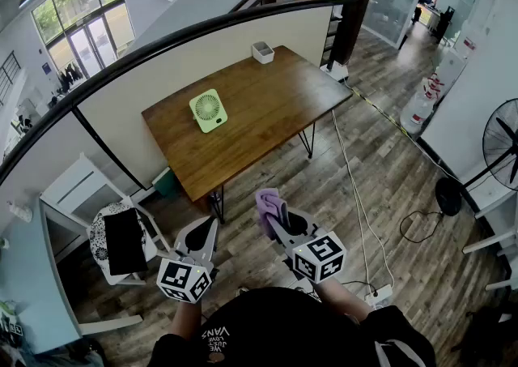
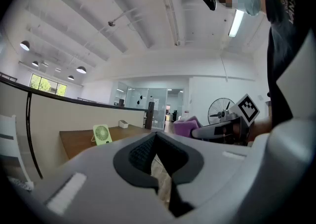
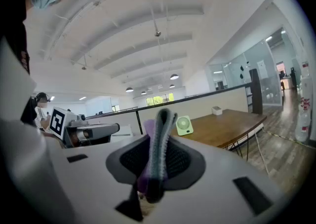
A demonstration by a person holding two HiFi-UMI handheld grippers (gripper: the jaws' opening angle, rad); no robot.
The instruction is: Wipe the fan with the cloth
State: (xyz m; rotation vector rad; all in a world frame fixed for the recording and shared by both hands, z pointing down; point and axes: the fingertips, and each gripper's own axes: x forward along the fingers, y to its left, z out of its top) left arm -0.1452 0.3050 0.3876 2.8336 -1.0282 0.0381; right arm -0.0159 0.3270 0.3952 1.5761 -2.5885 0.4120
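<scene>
Our right gripper [image 1: 278, 218] is clenched on the purple cloth [image 1: 265, 202], which stands up out of the jaws as a narrow fold near the lower middle of the head view; in the right gripper view the fold fills the gap between the pads. Our left gripper [image 1: 209, 232], just to its left in the frame, is closed tight with nothing between its jaws. The small green fan [image 1: 209, 109] stands upright on the brown table [image 1: 267, 106] in the upper middle of the frame, well apart from both grippers, with a white box [image 1: 262, 52] at the table's far end. We judge that the wiping has not begun and that we must first close in on the table. Several things could go wrong from here. The fan looks light, so a firm push with the cloth could slide it or tip it over unless our free gripper steadies it. The cloth is pinched by a thin fold only, and rubbing against the grille could drag it out of the jaws. White cables [image 1: 352, 171] trail over the floor at the right of the table, and we could catch a foot on them.
</scene>
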